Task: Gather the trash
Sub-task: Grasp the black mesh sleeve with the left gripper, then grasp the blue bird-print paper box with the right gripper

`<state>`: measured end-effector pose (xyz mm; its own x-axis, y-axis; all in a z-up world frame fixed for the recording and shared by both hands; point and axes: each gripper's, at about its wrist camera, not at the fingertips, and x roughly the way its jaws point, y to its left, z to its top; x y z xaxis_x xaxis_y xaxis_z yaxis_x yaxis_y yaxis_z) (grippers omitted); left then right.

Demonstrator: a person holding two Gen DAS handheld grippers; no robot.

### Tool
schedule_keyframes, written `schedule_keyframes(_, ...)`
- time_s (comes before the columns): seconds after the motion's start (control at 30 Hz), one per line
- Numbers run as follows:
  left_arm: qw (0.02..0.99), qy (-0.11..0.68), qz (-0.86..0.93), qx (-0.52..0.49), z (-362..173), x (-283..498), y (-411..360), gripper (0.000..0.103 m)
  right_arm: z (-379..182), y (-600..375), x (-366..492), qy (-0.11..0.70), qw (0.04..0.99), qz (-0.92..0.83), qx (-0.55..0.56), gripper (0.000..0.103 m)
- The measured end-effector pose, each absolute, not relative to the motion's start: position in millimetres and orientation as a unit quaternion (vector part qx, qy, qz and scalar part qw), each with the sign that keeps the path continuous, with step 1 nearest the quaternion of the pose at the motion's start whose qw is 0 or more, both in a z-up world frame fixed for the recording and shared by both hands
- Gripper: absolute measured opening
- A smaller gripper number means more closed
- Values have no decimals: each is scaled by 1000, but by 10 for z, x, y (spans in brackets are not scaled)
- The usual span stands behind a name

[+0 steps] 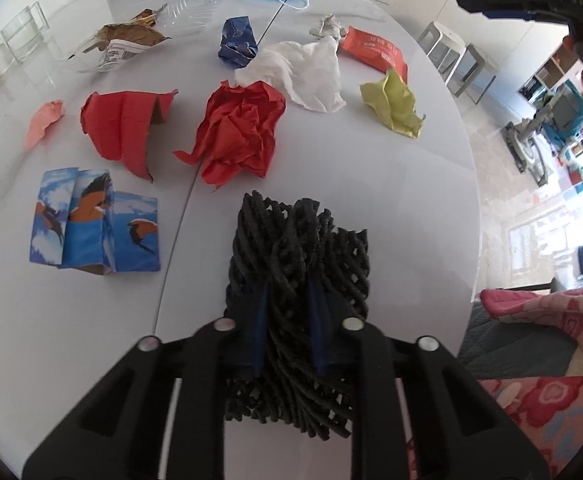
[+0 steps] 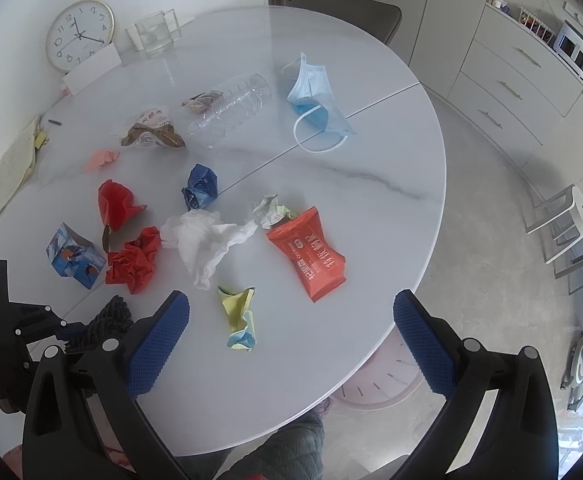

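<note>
My left gripper is shut on a black foam net sleeve and holds it above the near part of the white round table; it also shows in the right wrist view. My right gripper is open and empty above the table's near edge. Trash lies scattered on the table: crumpled red paper, white tissue, yellow paper ball, orange snack packet, blue printed box, blue foil ball, face mask.
A clear plastic cup, brown wrapper, red torn carton, pink scrap and small crumpled receipt also lie there. A wall clock and glass container stand at the far edge. Stools stand on the floor right.
</note>
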<state>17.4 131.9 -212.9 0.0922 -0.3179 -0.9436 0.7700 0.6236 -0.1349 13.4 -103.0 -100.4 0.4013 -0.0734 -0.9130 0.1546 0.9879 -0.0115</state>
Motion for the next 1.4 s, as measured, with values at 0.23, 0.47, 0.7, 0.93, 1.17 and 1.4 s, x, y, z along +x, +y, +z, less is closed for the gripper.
schedule_keyframes(0.23,725,536,-387,192,-1948,103,1355,12,-998,-925,185,545,836,-49,32,101)
schedule_keyframes(0.47,752,529,-366,140,-1575,121,1535,12,-1054,-570,324,552,833,31,30,101)
schedule_keyframes(0.7,789,525,-304,94,-1297,84,1934,12,-1109,51,615,544,827,139,14,101)
schedule_keyframes(0.93,819,528,-217,54,-1175,3,2419,12,-1321,908,899,534,805,249,-76,101)
schedule_keyframes(1.17,835,527,-155,15,-1121,-140,2766,12,-1733,1561,1100,540,771,295,-163,92)
schedule_keyframes(1.4,838,527,-143,4,-1121,-178,2823,12,-1882,1542,1071,567,748,314,-141,51)
